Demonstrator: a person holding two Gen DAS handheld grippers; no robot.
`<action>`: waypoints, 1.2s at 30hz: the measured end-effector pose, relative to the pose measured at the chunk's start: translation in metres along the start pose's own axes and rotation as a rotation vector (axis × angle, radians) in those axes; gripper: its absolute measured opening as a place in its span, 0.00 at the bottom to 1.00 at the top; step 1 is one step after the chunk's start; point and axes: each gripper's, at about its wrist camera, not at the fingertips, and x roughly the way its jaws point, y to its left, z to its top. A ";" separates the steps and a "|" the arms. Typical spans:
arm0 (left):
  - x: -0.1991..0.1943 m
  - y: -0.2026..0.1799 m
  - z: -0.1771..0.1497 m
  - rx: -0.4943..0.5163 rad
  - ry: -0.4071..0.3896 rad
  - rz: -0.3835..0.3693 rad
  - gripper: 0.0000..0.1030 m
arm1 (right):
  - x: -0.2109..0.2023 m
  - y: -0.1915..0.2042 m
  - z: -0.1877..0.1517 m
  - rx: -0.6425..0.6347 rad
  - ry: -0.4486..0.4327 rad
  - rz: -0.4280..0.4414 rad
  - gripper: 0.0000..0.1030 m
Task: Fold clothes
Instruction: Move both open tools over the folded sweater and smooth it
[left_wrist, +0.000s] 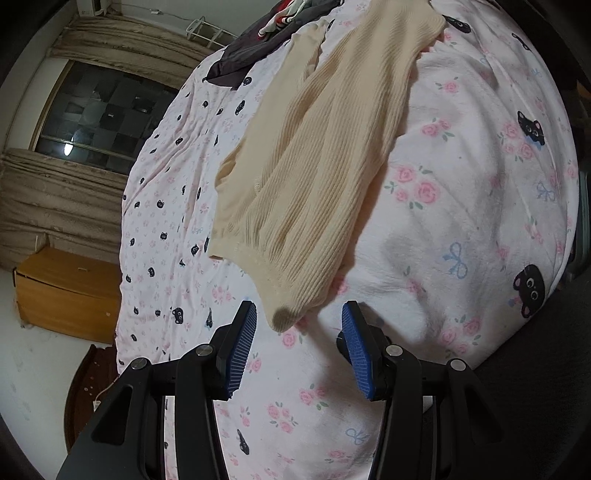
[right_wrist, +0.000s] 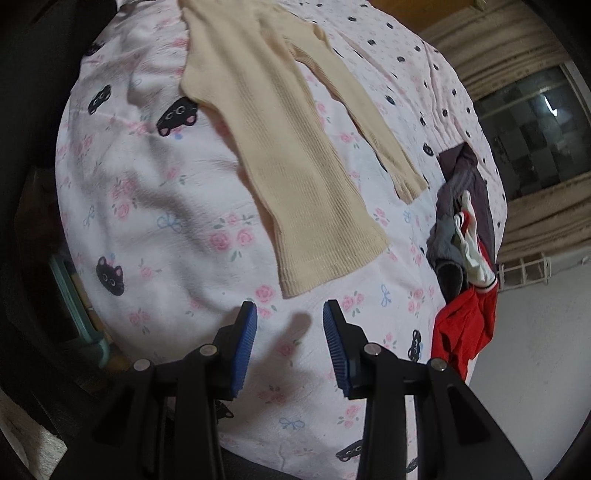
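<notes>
A cream ribbed long-sleeved top (left_wrist: 317, 162) lies spread on a bed with a pink floral cat-print sheet (left_wrist: 461, 206). In the left wrist view my left gripper (left_wrist: 299, 314) is open and empty, its blue pads either side of a corner of the top, just above it. In the right wrist view the same top (right_wrist: 295, 166) lies with its hem toward me and one sleeve (right_wrist: 373, 140) stretched to the right. My right gripper (right_wrist: 290, 314) is open and empty, a little short of the hem, over the sheet (right_wrist: 147, 206).
A pile of dark grey, white and red clothes (right_wrist: 461, 266) lies at the bed's right edge, also at the far end in the left wrist view (left_wrist: 258, 44). A wooden cabinet (left_wrist: 66, 288), curtains and a dark window (left_wrist: 103, 110) stand beyond the bed.
</notes>
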 end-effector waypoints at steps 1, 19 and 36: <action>0.001 -0.001 0.000 0.010 0.002 0.004 0.42 | 0.000 0.002 0.000 -0.013 -0.002 -0.004 0.38; 0.015 0.002 0.000 0.023 0.004 0.064 0.42 | 0.010 0.027 0.006 -0.125 -0.013 -0.063 0.38; 0.018 -0.002 -0.003 0.033 -0.008 0.105 0.42 | 0.012 0.025 0.010 -0.166 -0.016 -0.145 0.39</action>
